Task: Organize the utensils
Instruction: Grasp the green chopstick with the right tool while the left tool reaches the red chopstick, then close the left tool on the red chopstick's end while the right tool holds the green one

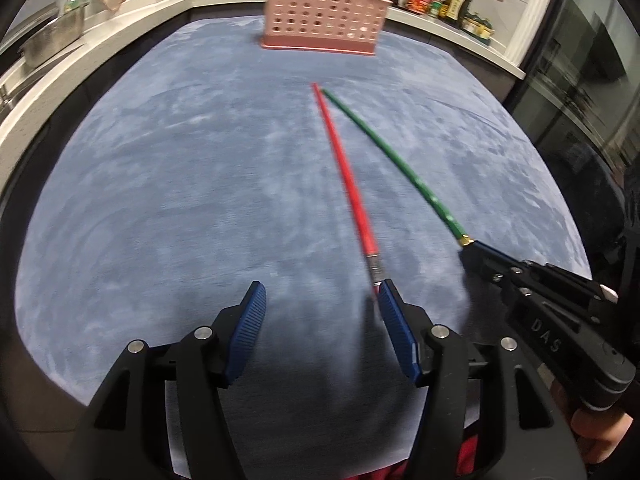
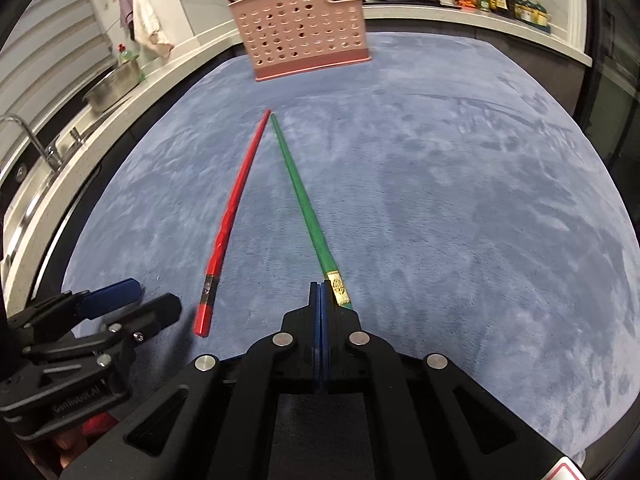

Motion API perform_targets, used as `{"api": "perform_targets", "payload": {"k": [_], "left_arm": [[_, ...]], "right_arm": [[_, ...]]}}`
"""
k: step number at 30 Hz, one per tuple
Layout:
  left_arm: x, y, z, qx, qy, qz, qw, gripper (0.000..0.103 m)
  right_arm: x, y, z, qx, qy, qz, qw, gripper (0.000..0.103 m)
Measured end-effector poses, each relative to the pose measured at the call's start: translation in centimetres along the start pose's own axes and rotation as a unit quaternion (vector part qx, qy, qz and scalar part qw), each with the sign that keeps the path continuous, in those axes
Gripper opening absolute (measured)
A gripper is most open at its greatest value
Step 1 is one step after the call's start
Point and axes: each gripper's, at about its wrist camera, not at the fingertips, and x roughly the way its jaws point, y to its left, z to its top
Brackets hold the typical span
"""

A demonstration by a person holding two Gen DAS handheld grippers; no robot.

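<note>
the left gripper (image 1: 322,300) is spread wide, the red plastic chopstick's (image 1: 344,176) butt end just beside its right finger. the right gripper (image 2: 321,292) is clenched, the green plastic chopstick's (image 2: 300,196) gold-banded end at its tips. both sticks lie on the blue plush mat (image 2: 460,208), tips nearly meeting short of the pink perforated plastic utensil holder (image 2: 298,28) at the far edge.

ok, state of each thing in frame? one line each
left gripper: open, the red chopstick's end by its right finger.
right gripper: shut on the green chopstick's gold end.
red chopstick: on the blue mat, not gripped.
green chopstick: held at its end, tip near the red one's.
pink utensil basket: upright, utensils standing in it.
</note>
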Motion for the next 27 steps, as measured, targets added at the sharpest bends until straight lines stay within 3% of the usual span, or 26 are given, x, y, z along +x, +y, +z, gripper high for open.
{"api": "perform_targets", "payload": {"k": [4, 15, 19, 27], "left_arm": [[0.8, -0.9, 0.2, 0.011, 0.003, 0.0, 0.9999, 0.055], [1.7, -1.3, 0.9, 0.013, -0.003, -0.007, 0.9999, 0.033], [1.9, -1.6, 0.9, 0.017, -0.003, -0.008, 0.9998, 0.033], [1.9, -1.8, 0.9, 0.02, -0.004, -0.006, 0.9998, 0.033]], "right_arm": [[0.2, -0.1, -0.2, 0.004, 0.005, 0.005, 1.0, 0.0], [0.8, 0.0, 0.0, 0.0, 0.005, 0.008, 1.0, 0.002], [0.9, 0.0, 0.2, -0.002, 0.004, 0.01, 1.0, 0.002], [-0.5, -0.2, 0.4, -0.001, -0.014, 0.003, 1.0, 0.019]]}}
